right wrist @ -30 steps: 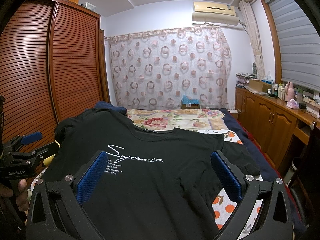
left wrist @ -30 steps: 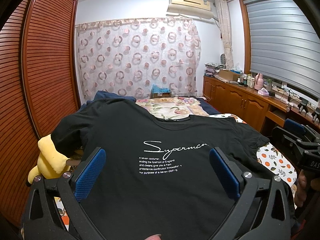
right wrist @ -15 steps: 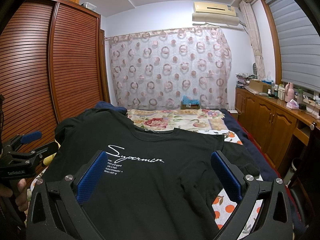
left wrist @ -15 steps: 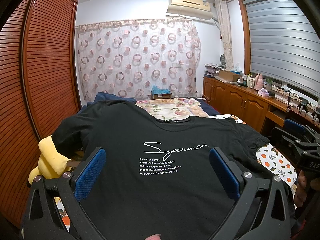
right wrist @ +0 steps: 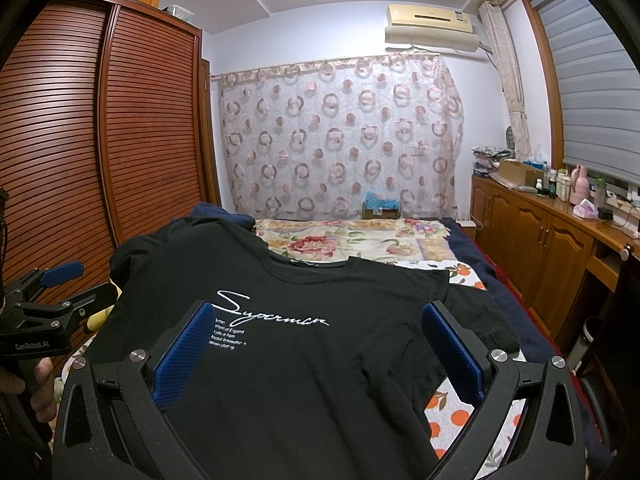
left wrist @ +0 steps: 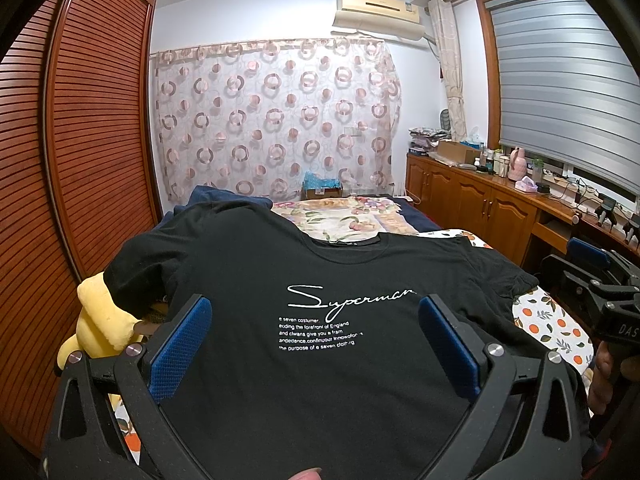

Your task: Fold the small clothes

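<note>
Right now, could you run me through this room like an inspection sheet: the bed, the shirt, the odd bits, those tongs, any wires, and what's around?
Surface: bed with orange-print sheet, floral quilt farther back.
Job's things: black T-shirt spread front up, white lettering showing, not yet folded.
Clutter: yellow plush toy partly under the shirt's sleeve; blue bag by the curtain.
Tongs: left tongs and right tongs both open, above the shirt, holding nothing.
Cables: wires on the counter under the window.
Surroundings: wooden wardrobe, patterned curtain, air conditioner, closed blinds.
</note>
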Demonstrator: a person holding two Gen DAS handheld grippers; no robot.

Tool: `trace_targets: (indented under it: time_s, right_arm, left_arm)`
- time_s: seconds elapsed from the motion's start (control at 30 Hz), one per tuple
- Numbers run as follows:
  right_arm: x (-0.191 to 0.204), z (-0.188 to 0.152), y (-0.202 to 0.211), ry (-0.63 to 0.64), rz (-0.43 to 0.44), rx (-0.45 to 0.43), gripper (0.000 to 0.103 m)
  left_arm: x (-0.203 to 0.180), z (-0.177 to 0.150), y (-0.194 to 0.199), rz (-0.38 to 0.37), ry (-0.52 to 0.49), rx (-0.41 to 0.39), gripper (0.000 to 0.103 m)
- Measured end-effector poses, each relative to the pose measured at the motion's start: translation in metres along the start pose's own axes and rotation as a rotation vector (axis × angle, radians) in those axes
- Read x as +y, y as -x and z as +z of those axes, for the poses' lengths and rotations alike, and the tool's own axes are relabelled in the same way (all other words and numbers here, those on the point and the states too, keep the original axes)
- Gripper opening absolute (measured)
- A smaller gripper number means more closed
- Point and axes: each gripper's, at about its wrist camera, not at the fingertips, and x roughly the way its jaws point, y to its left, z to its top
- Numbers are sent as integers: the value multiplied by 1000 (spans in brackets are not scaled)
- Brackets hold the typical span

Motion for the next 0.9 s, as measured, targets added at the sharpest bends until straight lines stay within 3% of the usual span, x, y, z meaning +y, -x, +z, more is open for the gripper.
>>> trace_targets:
  time_s: [0.5, 0.9]
  right_arm:
    - [1, 0, -3, 0, 10, 11, 103]
    - [-14, 12, -54, 41, 83, 92, 103]
  left_arm:
    - [11, 1, -6, -1, 6, 12, 103]
    - [53, 8, -57, 35, -24, 89, 103]
